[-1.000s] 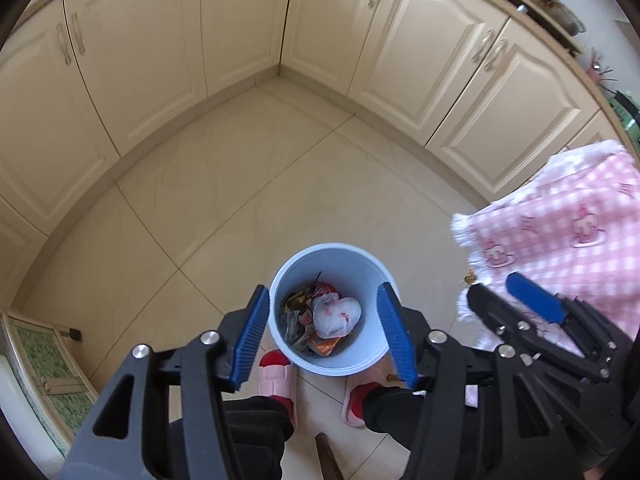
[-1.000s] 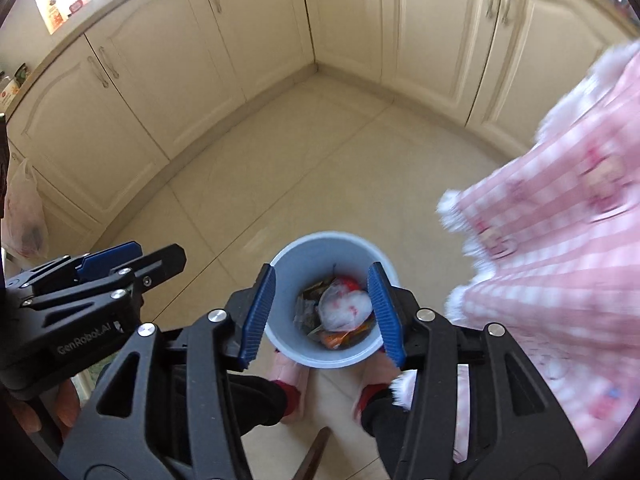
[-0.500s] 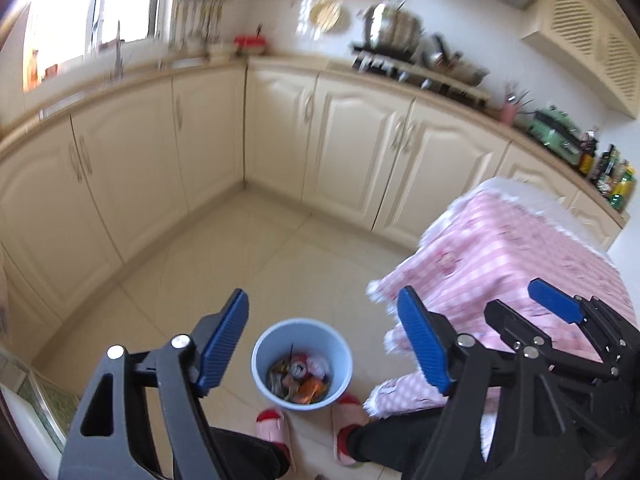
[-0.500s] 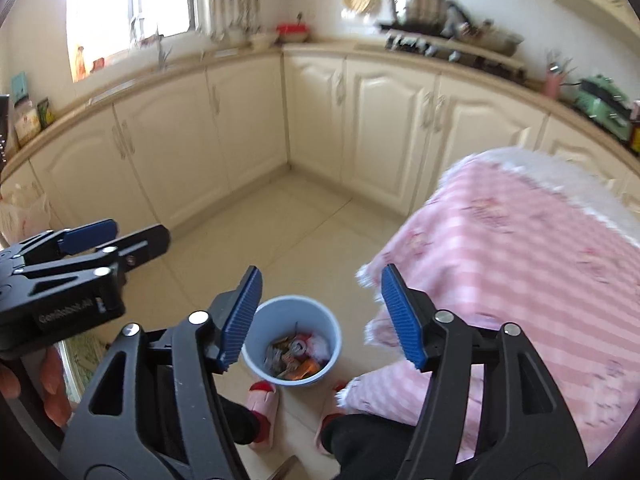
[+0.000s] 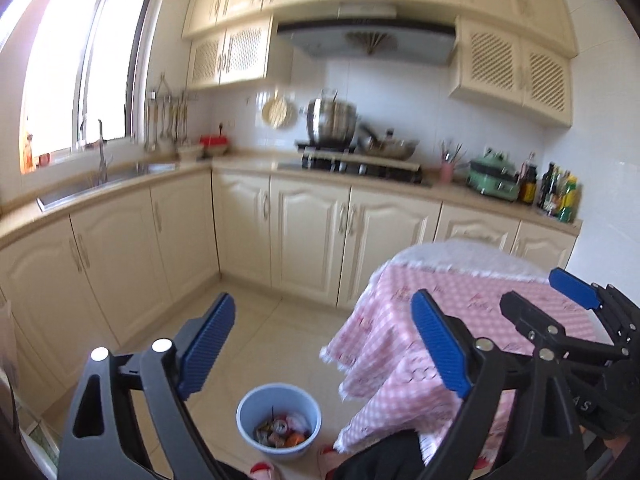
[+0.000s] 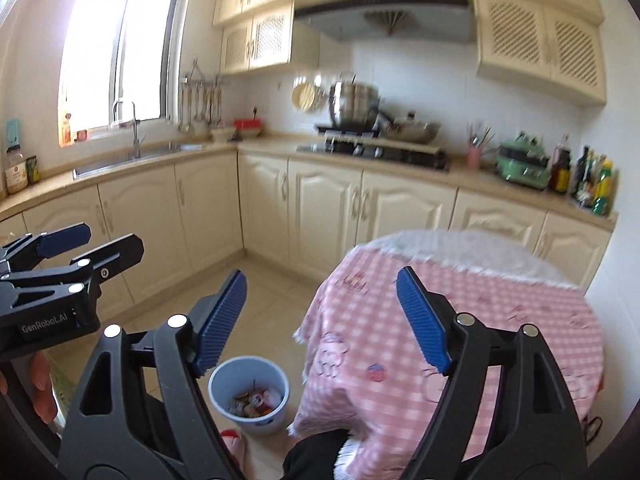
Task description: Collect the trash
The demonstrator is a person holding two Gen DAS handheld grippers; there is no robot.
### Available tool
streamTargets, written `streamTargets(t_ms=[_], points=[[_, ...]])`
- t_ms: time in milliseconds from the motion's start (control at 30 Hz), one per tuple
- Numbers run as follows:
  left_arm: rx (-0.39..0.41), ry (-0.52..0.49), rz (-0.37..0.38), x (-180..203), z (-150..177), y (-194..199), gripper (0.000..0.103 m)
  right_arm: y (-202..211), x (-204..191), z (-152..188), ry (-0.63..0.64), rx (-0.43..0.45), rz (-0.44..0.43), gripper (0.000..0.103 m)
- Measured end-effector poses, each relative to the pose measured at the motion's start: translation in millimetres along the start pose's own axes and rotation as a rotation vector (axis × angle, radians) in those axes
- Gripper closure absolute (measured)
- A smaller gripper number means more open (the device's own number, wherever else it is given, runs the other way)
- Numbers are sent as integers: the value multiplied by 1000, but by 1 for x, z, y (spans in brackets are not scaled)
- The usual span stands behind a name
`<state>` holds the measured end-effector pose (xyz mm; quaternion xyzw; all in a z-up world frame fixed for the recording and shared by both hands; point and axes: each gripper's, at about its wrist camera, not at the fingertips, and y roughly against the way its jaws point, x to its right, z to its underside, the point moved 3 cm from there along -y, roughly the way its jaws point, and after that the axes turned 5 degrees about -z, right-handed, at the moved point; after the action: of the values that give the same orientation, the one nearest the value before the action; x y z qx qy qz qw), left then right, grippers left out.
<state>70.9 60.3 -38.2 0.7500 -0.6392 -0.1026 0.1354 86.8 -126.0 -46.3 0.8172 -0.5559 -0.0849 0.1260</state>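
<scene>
A light blue bin [image 5: 279,420] stands on the tiled floor beside the round table. It holds crumpled wrappers and cans [image 5: 285,432]. It also shows in the right wrist view [image 6: 249,394]. My left gripper [image 5: 320,344] is open and empty, raised high above the bin. My right gripper [image 6: 320,320] is open and empty, also held high. The right gripper shows at the right of the left wrist view [image 5: 560,300], and the left gripper shows at the left of the right wrist view [image 6: 88,244].
A round table with a pink checked cloth [image 6: 460,320] stands right of the bin. Cream cabinets [image 5: 312,236] line the walls, with a sink [image 5: 108,180] on the left and a stove with pots [image 5: 352,152] at the back. The person's red slippers [image 5: 260,470] are near the bin.
Both grippers have lifted and tilted up from looking straight down into the bin to facing the kitchen. Their jaws have opened wider. The bin now sits low and small in both views.
</scene>
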Motion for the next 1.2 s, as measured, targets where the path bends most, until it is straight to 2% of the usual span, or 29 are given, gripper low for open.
streamTargets(t_ms=[167,433,1200], points=[[92,-12,29,22,-14,39,10,41,13,-9,4,76,46,22],[153,-72,18,47,-18,65,9,68,27,-14,-7,136,85,20],[167,-31,-1,37,-18,66,9,72,23,-14,-1,150,78,16]])
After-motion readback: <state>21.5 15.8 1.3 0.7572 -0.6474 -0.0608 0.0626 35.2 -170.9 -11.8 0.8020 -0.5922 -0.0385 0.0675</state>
